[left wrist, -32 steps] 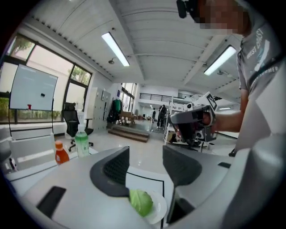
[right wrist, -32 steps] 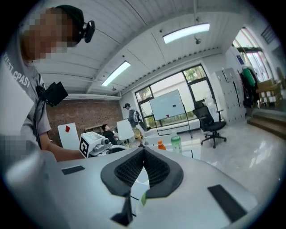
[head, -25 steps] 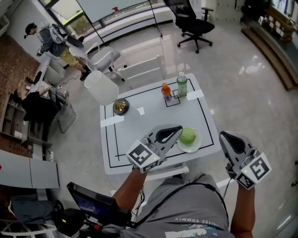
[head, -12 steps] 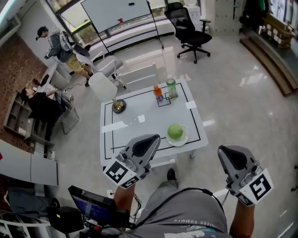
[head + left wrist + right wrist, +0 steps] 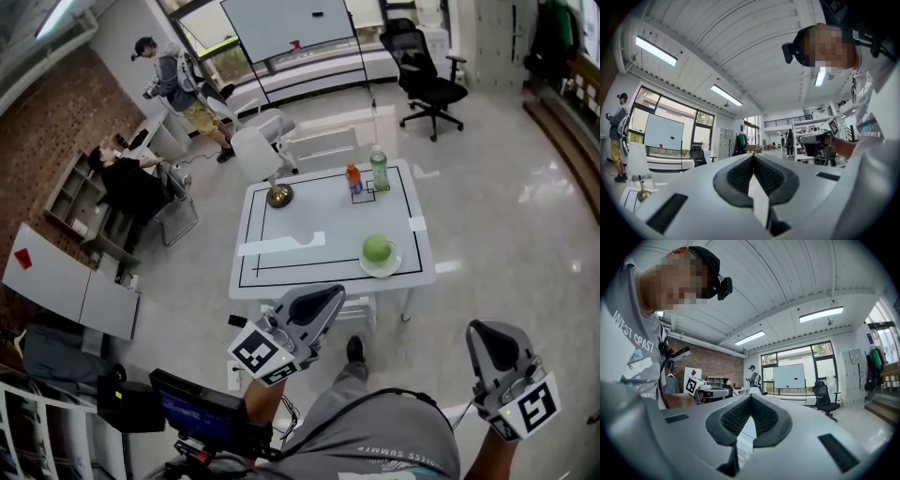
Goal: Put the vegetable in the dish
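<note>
A round green vegetable (image 5: 377,248) rests in a white dish (image 5: 384,269) near the front right corner of the white table (image 5: 300,262). Both grippers hang well short of the table, close to my body. My left gripper (image 5: 330,296) is shut with nothing in it; in the left gripper view its jaws (image 5: 753,156) meet at the tip and point up across the room. My right gripper (image 5: 486,330) is out to the right over the floor, also shut and empty, its pads closed together in the right gripper view (image 5: 750,396).
At the table's far edge stand an orange bottle (image 5: 353,178) and a green-capped bottle (image 5: 379,170). A brass-based lamp (image 5: 277,196) is at the far left corner. Chairs (image 5: 427,70) and two people (image 5: 173,80) are beyond. A screen (image 5: 192,412) sits by my left leg.
I have stepped back from the table, so it now lies farther off. Both grippers came back with me, still shut. The vegetable stays in the dish.
</note>
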{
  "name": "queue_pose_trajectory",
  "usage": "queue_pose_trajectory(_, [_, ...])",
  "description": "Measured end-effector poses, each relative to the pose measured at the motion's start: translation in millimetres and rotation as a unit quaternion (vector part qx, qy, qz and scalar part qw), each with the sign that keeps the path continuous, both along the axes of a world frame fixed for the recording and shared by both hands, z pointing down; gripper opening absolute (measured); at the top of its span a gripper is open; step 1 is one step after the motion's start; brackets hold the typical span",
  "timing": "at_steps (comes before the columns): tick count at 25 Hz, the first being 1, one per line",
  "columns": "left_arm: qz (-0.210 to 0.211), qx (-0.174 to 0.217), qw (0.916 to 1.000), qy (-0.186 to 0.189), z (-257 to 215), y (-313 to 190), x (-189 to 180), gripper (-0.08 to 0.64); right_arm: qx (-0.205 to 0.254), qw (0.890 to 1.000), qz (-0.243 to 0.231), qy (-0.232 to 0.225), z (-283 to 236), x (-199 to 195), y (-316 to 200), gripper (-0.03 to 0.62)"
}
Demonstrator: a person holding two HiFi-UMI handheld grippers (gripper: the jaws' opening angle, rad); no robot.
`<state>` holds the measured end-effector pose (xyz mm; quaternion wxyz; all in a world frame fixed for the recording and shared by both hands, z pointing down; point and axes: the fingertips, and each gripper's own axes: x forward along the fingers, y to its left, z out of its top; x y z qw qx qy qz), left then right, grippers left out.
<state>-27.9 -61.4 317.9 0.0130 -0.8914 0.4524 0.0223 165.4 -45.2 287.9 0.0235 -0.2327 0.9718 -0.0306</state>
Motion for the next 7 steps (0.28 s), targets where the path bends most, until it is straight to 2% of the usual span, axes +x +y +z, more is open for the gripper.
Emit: queue_pose_trajectory(7, [-0.018,0.004,0.9998,-0.009,-4.3,28.4,-2.0,0.008,0.003,1.000,-0.010,-0.001,4.3,4.4,18.3,0.006])
